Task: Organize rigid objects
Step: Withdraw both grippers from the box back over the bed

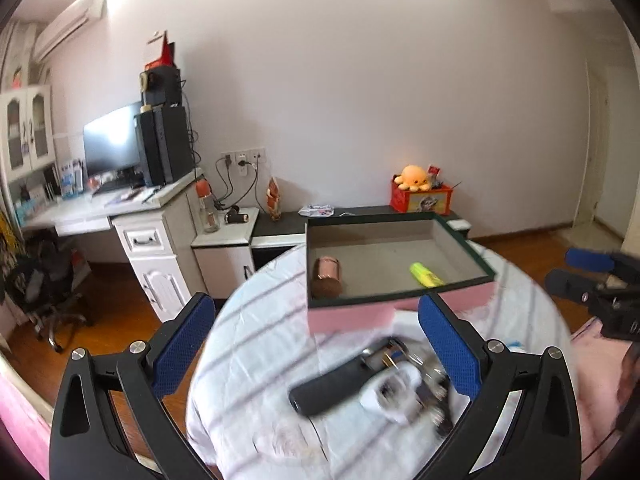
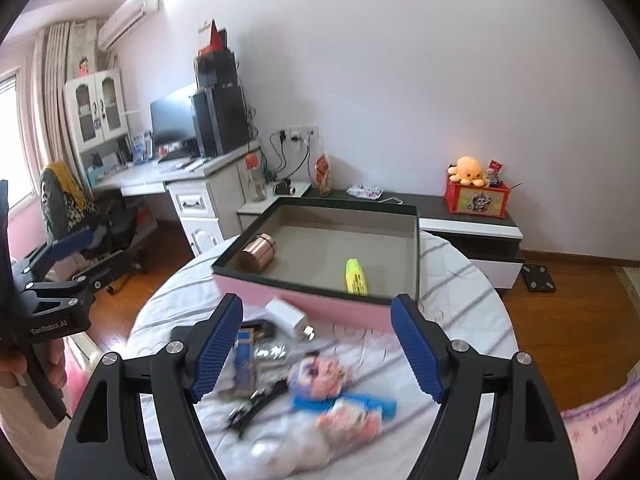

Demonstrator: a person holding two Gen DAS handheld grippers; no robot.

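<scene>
Left gripper (image 1: 316,350) over blurred clutter (image 1: 384,380)

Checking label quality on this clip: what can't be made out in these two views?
- Left wrist view: pile of small items beside the black remote is motion-blurred; the pieces cannot be told apart.
- Right wrist view: pink and blue packets are blurred, print unreadable.
- Both views: the pink box hides the table behind it.

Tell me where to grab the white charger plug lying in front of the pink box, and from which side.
Grip the white charger plug across its flat body sides, coming from above. Its metal prongs point toward the near right, so keep the fingers off that end. The pink box close behind leaves little room there.
</scene>
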